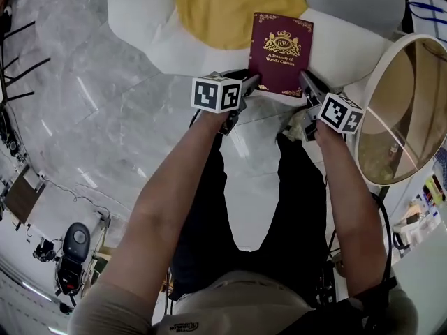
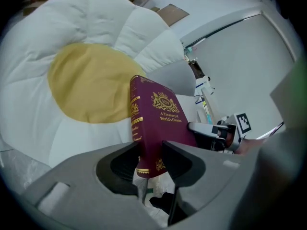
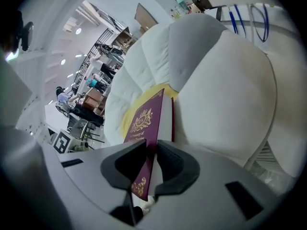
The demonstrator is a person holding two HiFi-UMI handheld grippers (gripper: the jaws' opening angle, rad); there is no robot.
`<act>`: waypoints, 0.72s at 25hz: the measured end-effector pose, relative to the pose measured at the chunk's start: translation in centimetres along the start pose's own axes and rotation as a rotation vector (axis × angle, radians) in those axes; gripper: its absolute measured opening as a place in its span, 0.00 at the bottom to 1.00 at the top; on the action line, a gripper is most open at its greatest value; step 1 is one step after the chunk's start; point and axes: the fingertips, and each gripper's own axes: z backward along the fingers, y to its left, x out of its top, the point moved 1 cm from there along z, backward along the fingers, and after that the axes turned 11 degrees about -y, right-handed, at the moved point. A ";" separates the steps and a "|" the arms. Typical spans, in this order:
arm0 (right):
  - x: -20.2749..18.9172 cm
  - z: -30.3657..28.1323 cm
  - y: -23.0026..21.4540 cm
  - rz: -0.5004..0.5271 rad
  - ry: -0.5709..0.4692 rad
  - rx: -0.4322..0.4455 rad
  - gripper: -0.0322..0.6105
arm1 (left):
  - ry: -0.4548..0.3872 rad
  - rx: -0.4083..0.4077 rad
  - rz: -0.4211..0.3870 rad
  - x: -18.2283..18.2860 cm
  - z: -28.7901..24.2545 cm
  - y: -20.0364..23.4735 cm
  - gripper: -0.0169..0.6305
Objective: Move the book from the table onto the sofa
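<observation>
A maroon book (image 1: 281, 51) with gold lettering is held cover up over the near edge of the sofa (image 1: 160, 40), a white flower-shaped cushion with a yellow centre (image 1: 234, 5). My left gripper (image 1: 251, 84) is shut on the book's near left corner, at the spine (image 2: 139, 128). My right gripper (image 1: 306, 82) is shut on the near right corner, with its jaws clamped over the cover (image 3: 144, 123). In the left gripper view the left gripper (image 2: 149, 152) pinches the spine. The right gripper (image 3: 151, 150) shows the white petals (image 3: 220, 80) just beyond. Whether the book touches the cushion I cannot tell.
A round table (image 1: 408, 110) with a white rim stands close on the right. Grey marble floor (image 1: 105, 117) lies to the left. The person's legs in dark trousers (image 1: 279, 208) are below the grippers. Dark equipment (image 1: 73, 253) sits at the bottom left.
</observation>
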 end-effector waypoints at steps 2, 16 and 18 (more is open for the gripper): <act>-1.8 -2.1 -1.6 -0.003 0.011 -0.011 0.16 | 0.017 0.021 -0.012 -0.9 -1.7 2.6 0.26; 0.4 1.0 0.7 0.050 0.038 -0.037 0.17 | 0.075 0.056 -0.097 0.7 1.0 0.2 0.26; 0.8 2.5 2.4 0.063 0.059 -0.021 0.17 | 0.072 0.040 -0.099 1.6 2.6 -1.7 0.26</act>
